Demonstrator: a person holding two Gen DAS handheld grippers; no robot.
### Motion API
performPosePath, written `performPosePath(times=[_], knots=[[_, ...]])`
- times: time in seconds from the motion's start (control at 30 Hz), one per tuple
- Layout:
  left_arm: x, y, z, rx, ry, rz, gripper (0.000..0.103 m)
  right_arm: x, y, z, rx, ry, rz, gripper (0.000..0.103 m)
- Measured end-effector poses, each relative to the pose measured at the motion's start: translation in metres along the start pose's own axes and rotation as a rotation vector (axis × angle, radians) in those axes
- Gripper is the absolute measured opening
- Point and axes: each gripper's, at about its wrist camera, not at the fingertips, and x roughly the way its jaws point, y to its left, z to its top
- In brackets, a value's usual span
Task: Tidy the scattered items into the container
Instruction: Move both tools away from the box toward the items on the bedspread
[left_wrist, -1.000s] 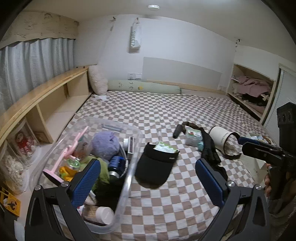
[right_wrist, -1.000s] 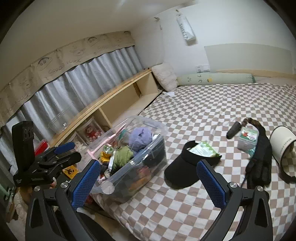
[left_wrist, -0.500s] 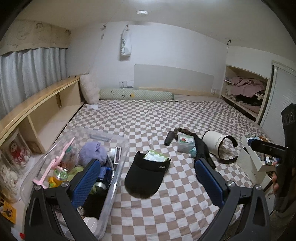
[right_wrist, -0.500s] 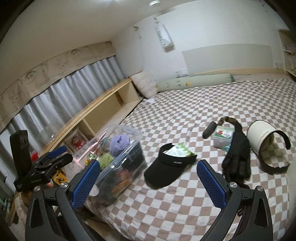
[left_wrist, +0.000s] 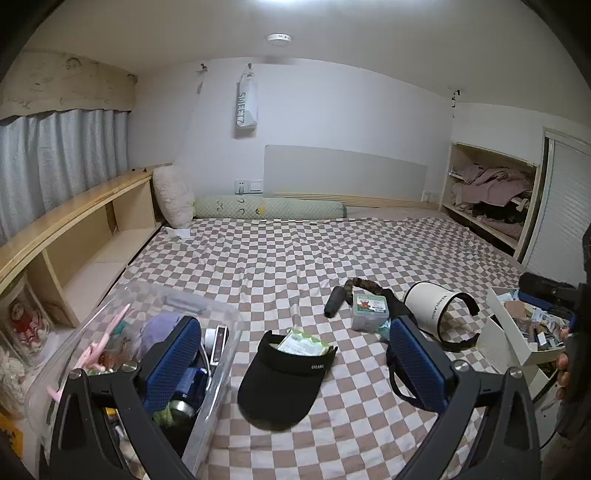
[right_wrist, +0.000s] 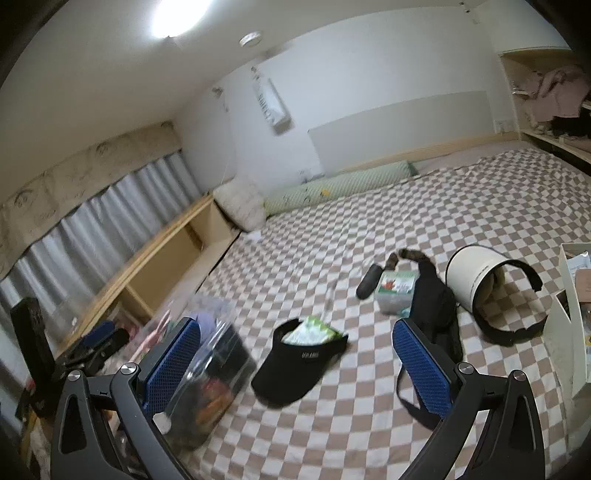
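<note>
the far half of the brown-and-cream checked bed lies bare up to the long green bolster pillow. nearer, a black sun visor sits mid-bed with open checks all round it. left of it stands the clear plastic storage bin, already crowded. to the right, a small clear lidded box, black gloves and a cream-and-black visor cluster close together, leaving narrow gaps.
</note>
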Motion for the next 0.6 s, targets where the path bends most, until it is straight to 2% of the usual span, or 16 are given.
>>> performPosePath(times=[0.13, 0.27, 0.43, 0.6], knots=[[0.025, -0.011, 0.002, 0.014, 0.027, -0.043, 0.103, 0.003, -0.019, 0.0, 0.039, -0.081, -0.009, 0.103], [0.052, -0.016, -0.006, 0.029, 0.049, -0.08, 0.103, 0.02, -0.039, -0.004, 0.004, -0.088, -0.092, 0.103], [0.092, -0.01, -0.021, 0.007, 0.141, -0.121, 0.103, 0.049, -0.073, -0.012, 0.031, -0.026, -0.108, 0.103], [0.123, -0.004, -0.034, -0.015, 0.2, -0.123, 0.103, 0.085, -0.102, -0.016, 0.083, 0.085, -0.128, 0.103]])
